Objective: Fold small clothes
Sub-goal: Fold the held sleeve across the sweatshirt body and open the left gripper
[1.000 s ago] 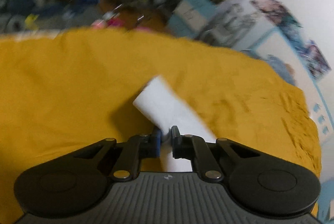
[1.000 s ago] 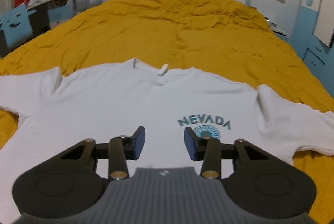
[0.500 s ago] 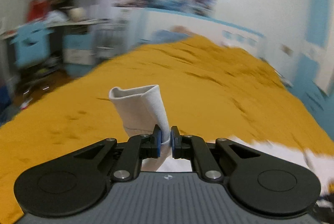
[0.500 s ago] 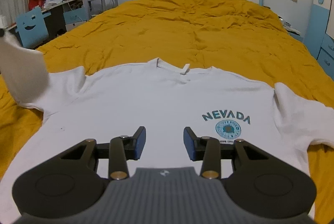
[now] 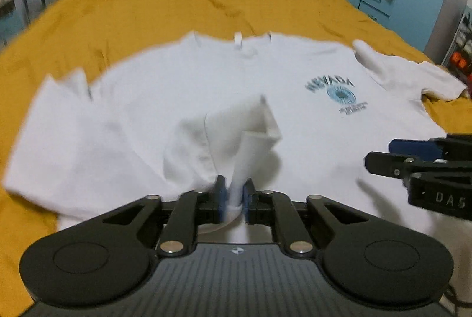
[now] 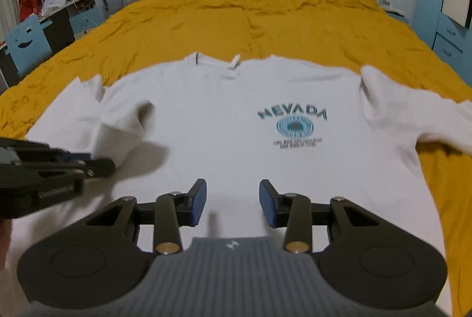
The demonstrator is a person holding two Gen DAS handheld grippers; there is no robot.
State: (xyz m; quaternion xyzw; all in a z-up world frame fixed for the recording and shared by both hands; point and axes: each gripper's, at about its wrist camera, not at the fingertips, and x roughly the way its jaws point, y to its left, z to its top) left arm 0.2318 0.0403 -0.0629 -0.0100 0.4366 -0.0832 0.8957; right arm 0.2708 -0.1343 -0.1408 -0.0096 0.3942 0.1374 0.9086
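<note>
We find the left gripper point(image 5: 235, 199) closed on the cuff of the left sleeve point(image 5: 236, 137) of the white T-shirt point(image 6: 224, 134), its blue-padded fingers point(image 5: 221, 197) pinching a narrow strip of cloth. The sleeve is lifted and folded inward over the shirt body, on the side away from the NEVADA print point(image 6: 292, 114). In the right wrist view this gripper point(image 6: 91, 162) enters level from the edge, low over the cloth. The right gripper point(image 6: 233, 206) has its fingers point(image 6: 197, 206) parted and holds nothing; it hangs over the lower middle of the shirt, below the print and pointing toward the collar point(image 6: 233, 63). The shirt lies flat, front up, on the mustard bedspread point(image 6: 265, 7), its other sleeve point(image 6: 413, 116) spread outward beyond the print.
</note>
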